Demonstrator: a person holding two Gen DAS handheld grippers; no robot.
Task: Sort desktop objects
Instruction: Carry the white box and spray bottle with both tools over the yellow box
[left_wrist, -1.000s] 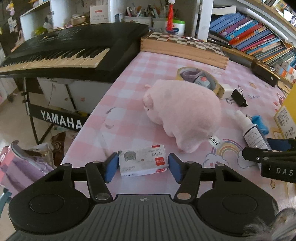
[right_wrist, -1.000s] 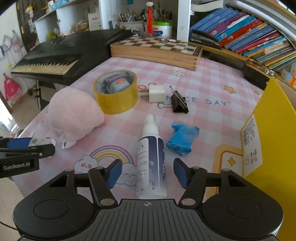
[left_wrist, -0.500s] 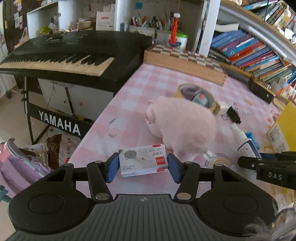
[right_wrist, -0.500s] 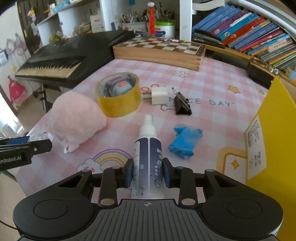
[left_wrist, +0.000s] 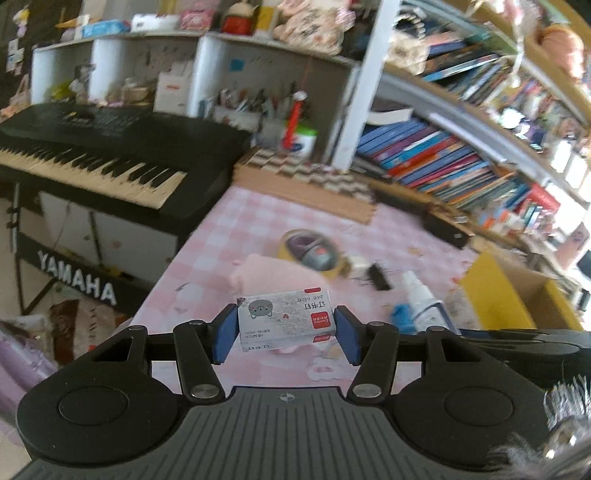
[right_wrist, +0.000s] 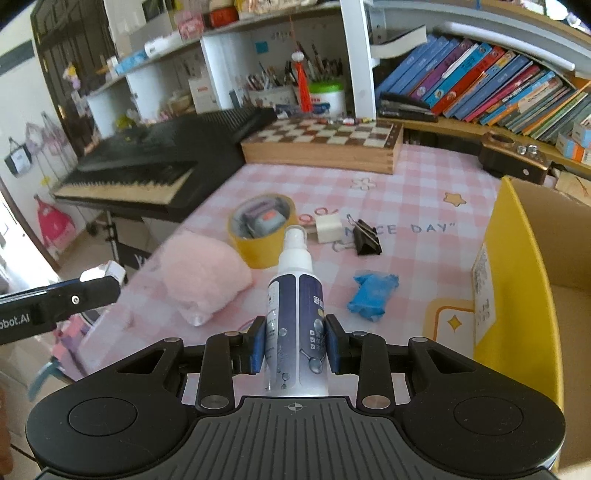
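Both claws lifted: staple box (left_wrist: 286, 320) and spray bottle (right_wrist: 297, 314) clamped.

Small grey-white staple box (left_wrist: 286, 320) w/ cat drawing & red label, pinched flat in left claw (left_wrist: 284, 330), off the desk. White spray bottle (right_wrist: 297, 314) w/ dark blue label, nozzle pointing away, clamped in right claw (right_wrist: 295, 349), lifted. Pink plush (right_wrist: 205, 275), yellow tape roll (right_wrist: 258, 240), black binder clip (right_wrist: 367, 242), white charger (right_wrist: 328, 229), blue wad (right_wrist: 373, 293) lie on pink checked desk (right_wrist: 424, 192).
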